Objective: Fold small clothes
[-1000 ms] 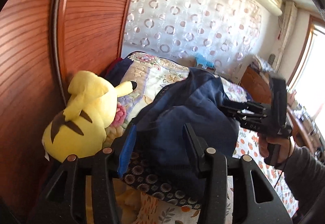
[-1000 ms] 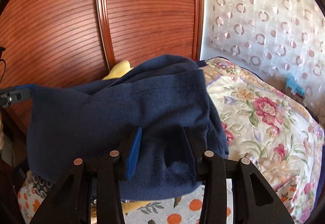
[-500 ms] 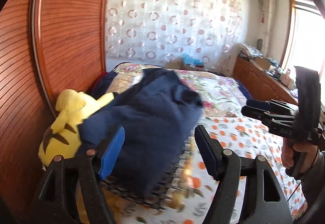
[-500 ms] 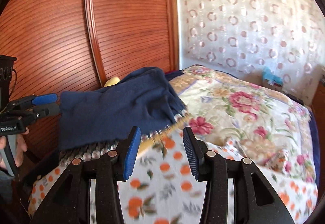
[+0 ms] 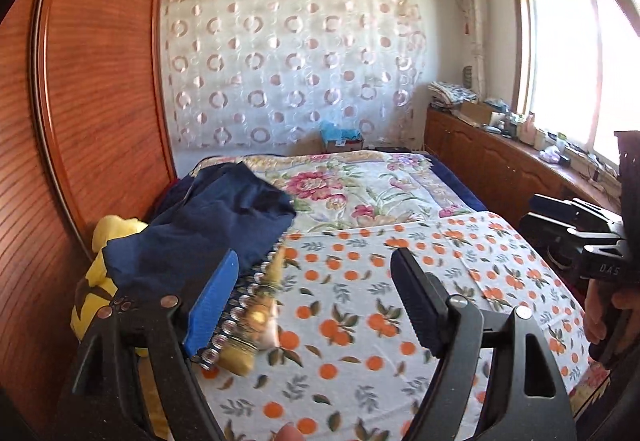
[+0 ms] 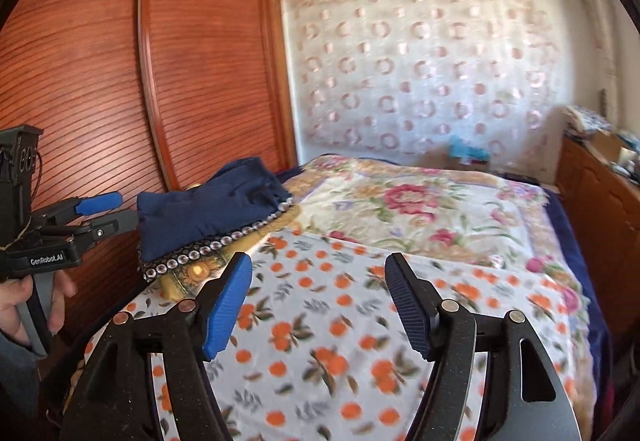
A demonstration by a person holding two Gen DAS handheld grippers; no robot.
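Both grippers are empty now, and their jaws are opening wider with nothing between them. In the left wrist view the left gripper (image 5: 316, 293) hovers over the near part of the orange-print sheet (image 5: 360, 305), its blue and black pads spread apart; the right gripper (image 6: 318, 301) shows the same over the same sheet in its own view. Each can be seen from the other's camera, held by a hand (image 6: 24, 305) at the edge of the picture.

Just beyond the left gripper, at the left side of the bed against the wooden wardrobe (image 5: 100, 81), lies the folded navy garment (image 5: 208, 225). It rests on top of a small stack: a dark piece with a row of round studs (image 6: 224, 245) under it, and something yellow-gold below that. A yellow plush toy (image 5: 100, 273) sits beside the stack, partly covered. Farther off is the floral quilt (image 5: 360, 185), then the circle-patterned curtain (image 5: 288, 81).

A second ago both grippers pinched the navy garment and carried it in the air between them; half a second ago it was landing on the stack. Since then they have let go and drawn back toward the near edge. I judge this piece finished and stacked, so the next step would be fetching another garment, though none shows on the sheet.
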